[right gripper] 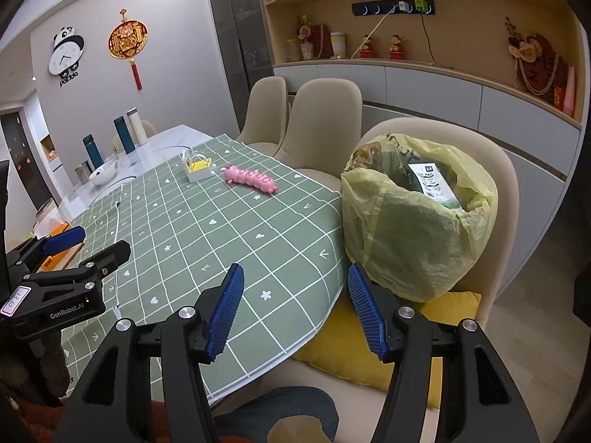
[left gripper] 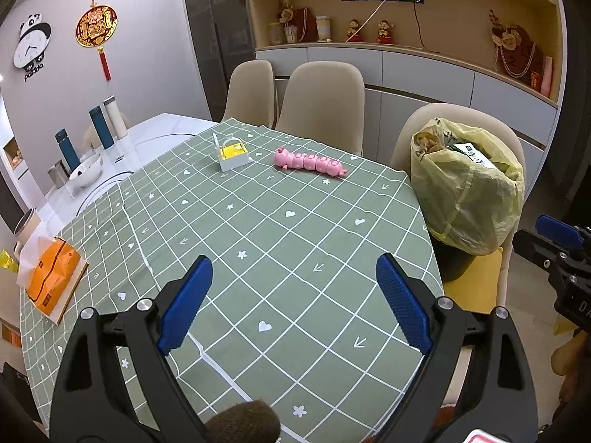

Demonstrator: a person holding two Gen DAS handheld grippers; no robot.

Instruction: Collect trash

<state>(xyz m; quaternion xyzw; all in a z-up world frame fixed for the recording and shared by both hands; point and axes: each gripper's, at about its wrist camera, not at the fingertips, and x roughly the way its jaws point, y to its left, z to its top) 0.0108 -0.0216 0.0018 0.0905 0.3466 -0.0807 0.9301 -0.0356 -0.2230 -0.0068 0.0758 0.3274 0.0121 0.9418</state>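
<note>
A bin lined with a yellow plastic bag point(left gripper: 469, 188) stands on a chair at the table's right edge; it also shows in the right wrist view point(right gripper: 417, 229), with packaging inside. A pink segmented pig toy point(left gripper: 309, 161) point(right gripper: 250, 179) and a small white box with yellow contents point(left gripper: 233, 154) point(right gripper: 198, 167) lie on the far part of the green checked tablecloth point(left gripper: 258, 243). My left gripper point(left gripper: 293, 269) is open and empty above the near part of the cloth. My right gripper point(right gripper: 293, 277) is open and empty over the table's edge, left of the bin.
An orange tissue pack point(left gripper: 50, 278) lies at the left edge. Bottles point(left gripper: 101, 127) and a bowl point(left gripper: 86, 171) stand on the white tabletop behind. Beige chairs point(left gripper: 321, 99) line the far side. A yellow cushion point(right gripper: 354, 350) lies under the bin.
</note>
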